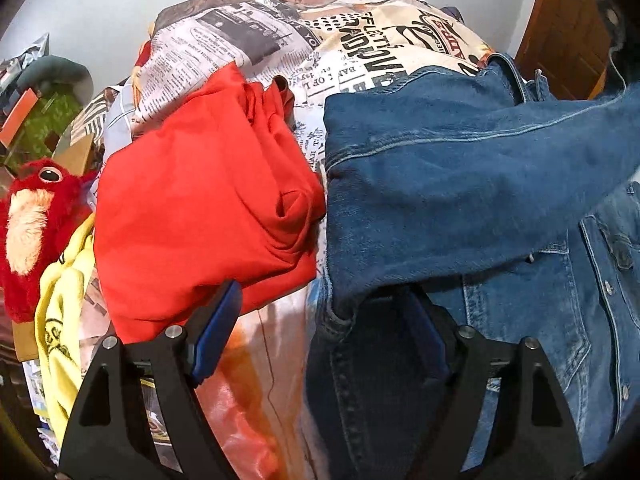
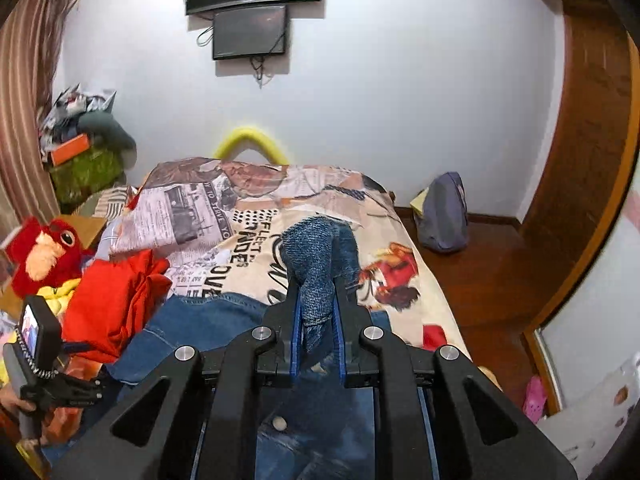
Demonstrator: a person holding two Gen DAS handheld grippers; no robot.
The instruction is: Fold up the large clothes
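1. Denim is pinched in the right tool (image 2: pixel 316 300): its jaws are clamped narrow on a bunched fold of the jacket (image 1: pixel 460 184), seemingly a sleeve end or corner, which sticks up between and past the blue pads (image 2: pixel 297 320).
2. Below that tool the rest of the jacket hangs and spreads on the bed (image 2: pixel 400 220); a button placket and a chest pocket show, so the front faces up and the body is not folded yet.
3. Left tool (image 1: pixel 320 320) stands wide and holds nothing; its right finger lies under or against the jacket's near edge, its left finger over a red garment (image 1: pixel 200 216).
4. Just left of the jacket, that red garment lies in a loose, roughly folded heap; whether it counts as done I cannot tell.
5. Farther left of the left tool, a yellow garment (image 1: pixel 64 304) lies crumpled, beside a red plush toy (image 1: pixel 32 220).
6. Judged from this: the jacket fold is at its first move, one part lifted to be carried across; the other side, the halving of the body, and the yellow piece all seem left to do.
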